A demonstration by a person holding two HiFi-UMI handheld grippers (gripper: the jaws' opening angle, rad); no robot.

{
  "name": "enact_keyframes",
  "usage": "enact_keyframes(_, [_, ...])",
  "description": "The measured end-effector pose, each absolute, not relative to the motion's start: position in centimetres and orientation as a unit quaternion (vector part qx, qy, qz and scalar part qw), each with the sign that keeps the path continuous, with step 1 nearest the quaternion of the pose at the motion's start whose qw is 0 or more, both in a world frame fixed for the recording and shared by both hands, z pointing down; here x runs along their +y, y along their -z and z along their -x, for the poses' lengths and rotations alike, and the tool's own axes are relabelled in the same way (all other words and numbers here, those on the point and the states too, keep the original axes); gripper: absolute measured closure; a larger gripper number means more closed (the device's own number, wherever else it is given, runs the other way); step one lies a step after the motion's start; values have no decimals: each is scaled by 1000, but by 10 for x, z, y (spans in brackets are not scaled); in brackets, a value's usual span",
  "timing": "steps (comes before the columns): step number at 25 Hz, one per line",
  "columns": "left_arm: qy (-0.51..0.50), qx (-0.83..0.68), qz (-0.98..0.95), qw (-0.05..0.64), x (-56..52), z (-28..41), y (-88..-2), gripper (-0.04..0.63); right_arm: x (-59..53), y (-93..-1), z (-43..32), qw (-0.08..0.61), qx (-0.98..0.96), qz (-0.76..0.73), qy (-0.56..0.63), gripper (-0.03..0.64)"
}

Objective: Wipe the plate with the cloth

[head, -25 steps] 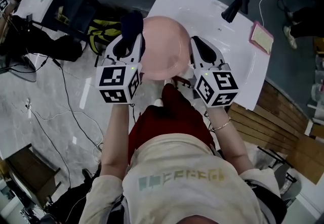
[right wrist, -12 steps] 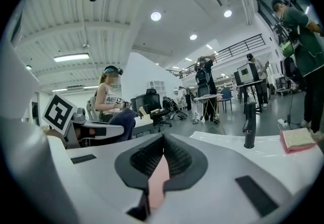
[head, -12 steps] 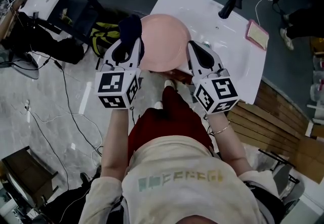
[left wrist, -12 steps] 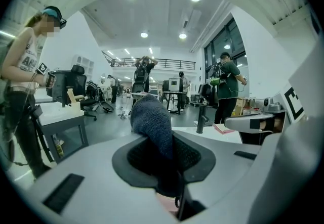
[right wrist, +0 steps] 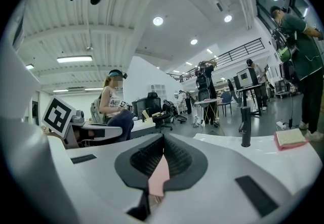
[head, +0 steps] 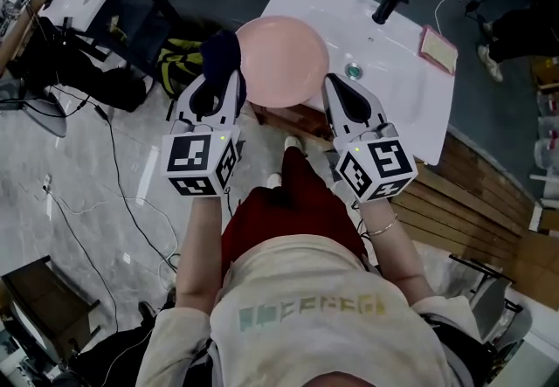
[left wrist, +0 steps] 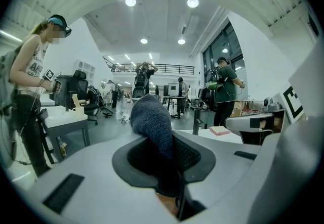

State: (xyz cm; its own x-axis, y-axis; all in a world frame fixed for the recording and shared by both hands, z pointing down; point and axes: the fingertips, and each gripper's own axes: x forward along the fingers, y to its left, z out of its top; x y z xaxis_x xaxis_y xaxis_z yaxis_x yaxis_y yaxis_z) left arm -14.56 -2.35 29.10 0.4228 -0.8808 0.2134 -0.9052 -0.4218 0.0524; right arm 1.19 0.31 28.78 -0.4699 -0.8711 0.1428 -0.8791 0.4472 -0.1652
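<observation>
The plate [head: 281,59] is held up between two grippers, over the near left part of a basin counter [head: 410,110]. The left gripper [head: 217,84] is at the plate's left edge, its jaws closed on the cloth [head: 221,51], which sticks out ahead of them. The right gripper [head: 339,90] pinches the plate's near right rim. A drain [head: 353,71] lies right of the plate. A tap [head: 389,1] stands behind the drain, and a pad [head: 437,46] lies at the counter's far right.
</observation>
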Motion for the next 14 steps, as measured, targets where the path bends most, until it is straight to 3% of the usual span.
enact_keyframes(14, [-66, -543, -834, 71, 20, 159, -288, 515, 41, -281, -14, 4, -850, -516, -103, 580])
